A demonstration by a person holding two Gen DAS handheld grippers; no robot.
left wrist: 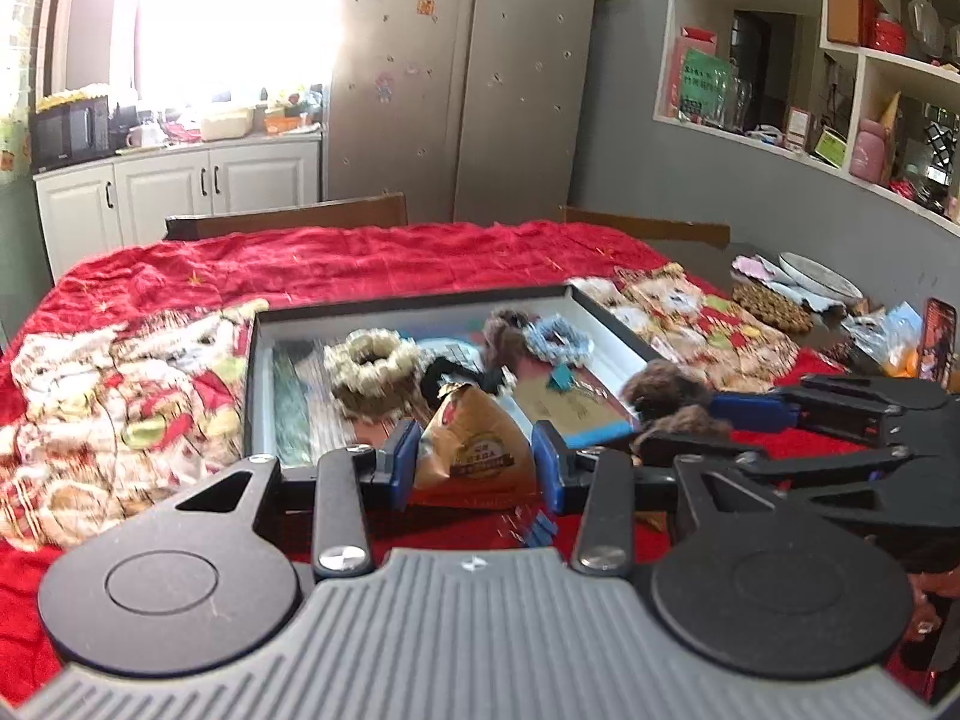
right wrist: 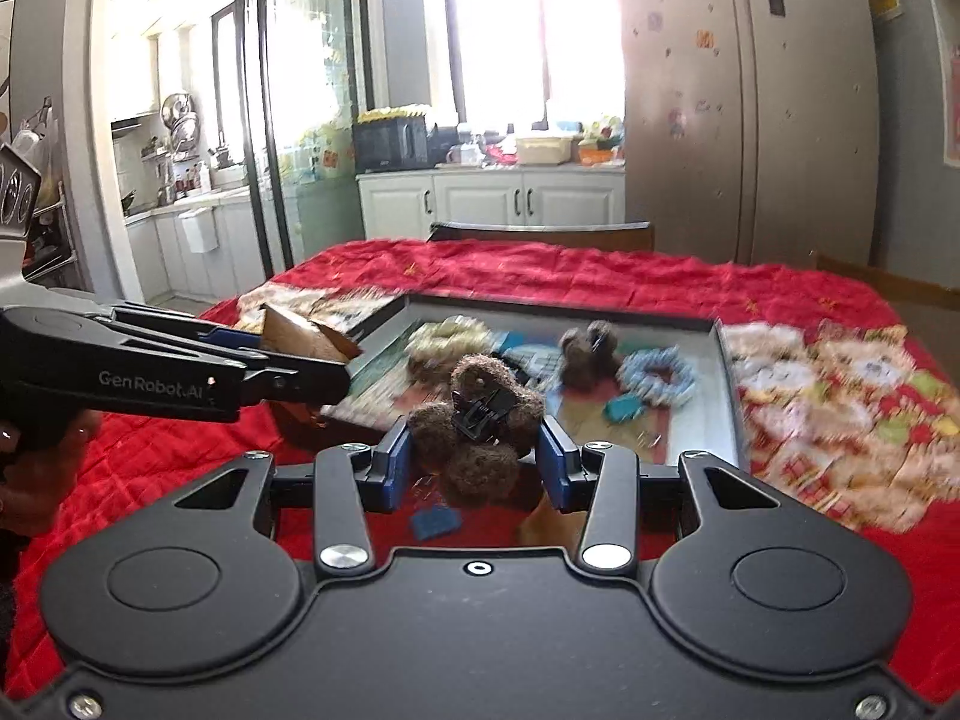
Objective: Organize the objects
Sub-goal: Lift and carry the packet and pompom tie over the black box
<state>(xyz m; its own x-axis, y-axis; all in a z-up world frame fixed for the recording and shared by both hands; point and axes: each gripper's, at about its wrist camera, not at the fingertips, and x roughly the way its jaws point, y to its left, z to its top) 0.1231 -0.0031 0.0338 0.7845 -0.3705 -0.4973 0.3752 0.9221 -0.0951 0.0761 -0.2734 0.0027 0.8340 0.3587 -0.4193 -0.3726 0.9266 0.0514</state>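
Left wrist view: the left gripper [left wrist: 474, 456] is closed partway on a brown paper packet [left wrist: 477, 444], held just short of the tray [left wrist: 259, 384] on the red-clothed table [left wrist: 360, 264]. Scrunchies and cards already lie in the tray, so the sorting looks well along, with both held items yet to go in

Right wrist view: the right gripper [right wrist: 477, 456] clamps a brown fuzzy hair claw [right wrist: 480, 426] near the tray's front edge. A small blue item [right wrist: 435, 521] lies loose on the cloth below, too blurred to name
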